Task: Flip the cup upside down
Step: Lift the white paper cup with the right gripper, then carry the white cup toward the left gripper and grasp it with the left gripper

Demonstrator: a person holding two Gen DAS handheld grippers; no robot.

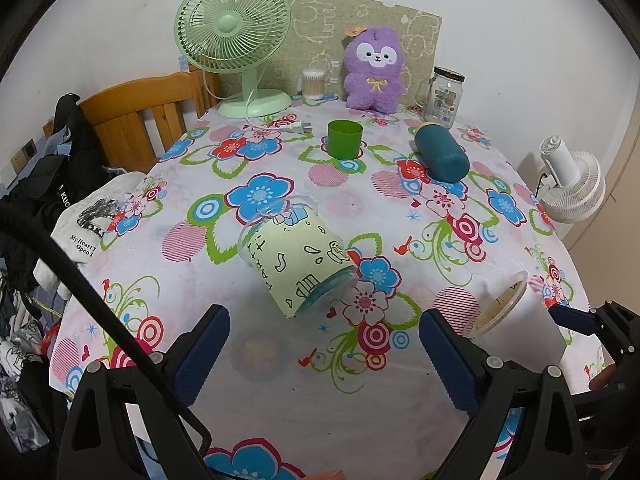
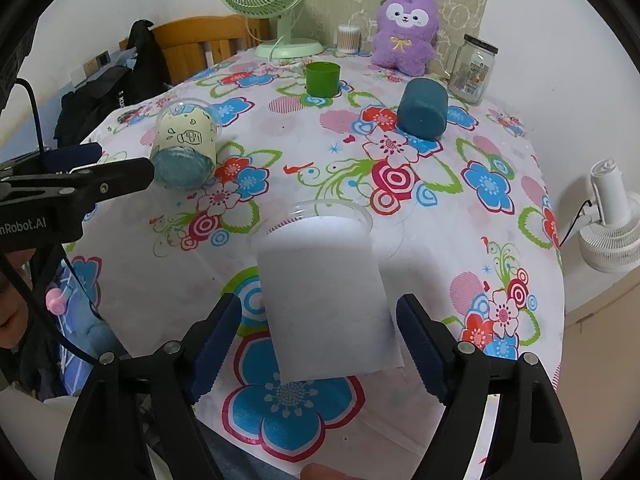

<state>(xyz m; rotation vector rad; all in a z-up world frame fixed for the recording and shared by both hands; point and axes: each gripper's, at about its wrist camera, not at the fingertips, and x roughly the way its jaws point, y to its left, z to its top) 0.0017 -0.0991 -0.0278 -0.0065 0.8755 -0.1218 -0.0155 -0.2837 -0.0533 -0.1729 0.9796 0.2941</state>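
Observation:
A clear plastic cup with a plain white sleeve point(image 2: 324, 300) lies on its side on the flowered tablecloth, mouth away from me. My right gripper point(image 2: 318, 334) is open, its blue-padded fingers point(image 2: 218, 334) on either side of the cup, apart from it. The same cup shows in the left wrist view point(image 1: 500, 306) at the right. A second clear cup with a pale yellow printed sleeve point(image 1: 294, 258) lies on its side mid-table; it also shows in the right wrist view point(image 2: 185, 144). My left gripper point(image 1: 324, 348) is open and empty, just short of that cup.
A green cup point(image 1: 345, 139) stands upright further back. A teal bottle point(image 1: 440, 153) lies on its side. A green fan point(image 1: 234, 40), purple plush point(image 1: 374, 68), swab tub point(image 1: 313, 84) and glass jar point(image 1: 444, 94) line the back edge. A white fan point(image 1: 572, 184) stands off the right edge.

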